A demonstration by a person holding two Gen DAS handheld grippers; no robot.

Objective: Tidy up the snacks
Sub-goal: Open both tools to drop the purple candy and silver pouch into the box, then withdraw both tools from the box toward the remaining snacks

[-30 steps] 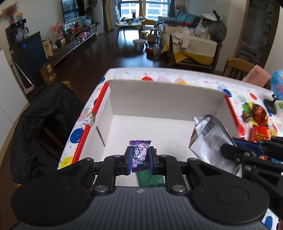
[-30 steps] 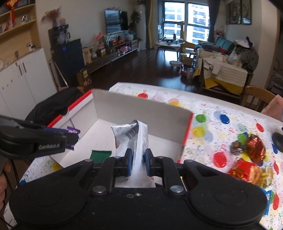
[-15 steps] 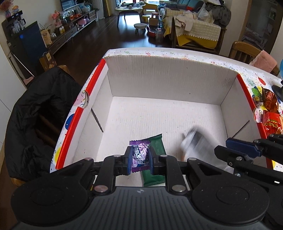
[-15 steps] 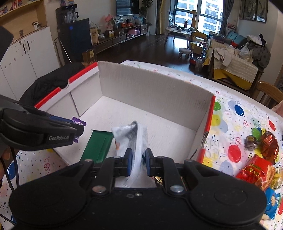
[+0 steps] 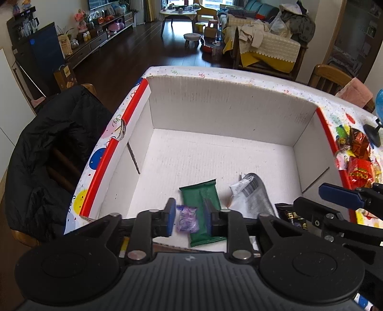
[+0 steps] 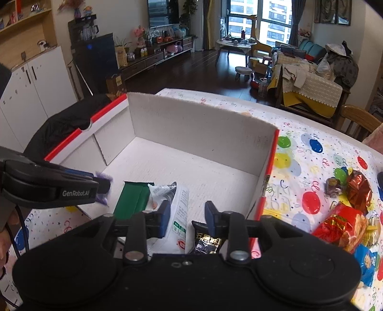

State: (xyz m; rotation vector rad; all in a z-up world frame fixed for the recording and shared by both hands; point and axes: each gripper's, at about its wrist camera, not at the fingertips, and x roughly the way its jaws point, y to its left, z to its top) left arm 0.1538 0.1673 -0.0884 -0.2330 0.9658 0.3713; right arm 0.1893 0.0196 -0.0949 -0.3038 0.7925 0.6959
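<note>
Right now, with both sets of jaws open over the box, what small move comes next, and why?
Probably swing the right gripper over to the red snack bag on the table. The white packet and purple candy look dropped in the box, while loose snacks remain outside.

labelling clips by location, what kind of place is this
Most likely a lived-in home, an open living and dining room. A sofa piled with clothes and throws, a TV above a long low cabinet, and a dining table under a balloon-print cloth all point to that.
</note>
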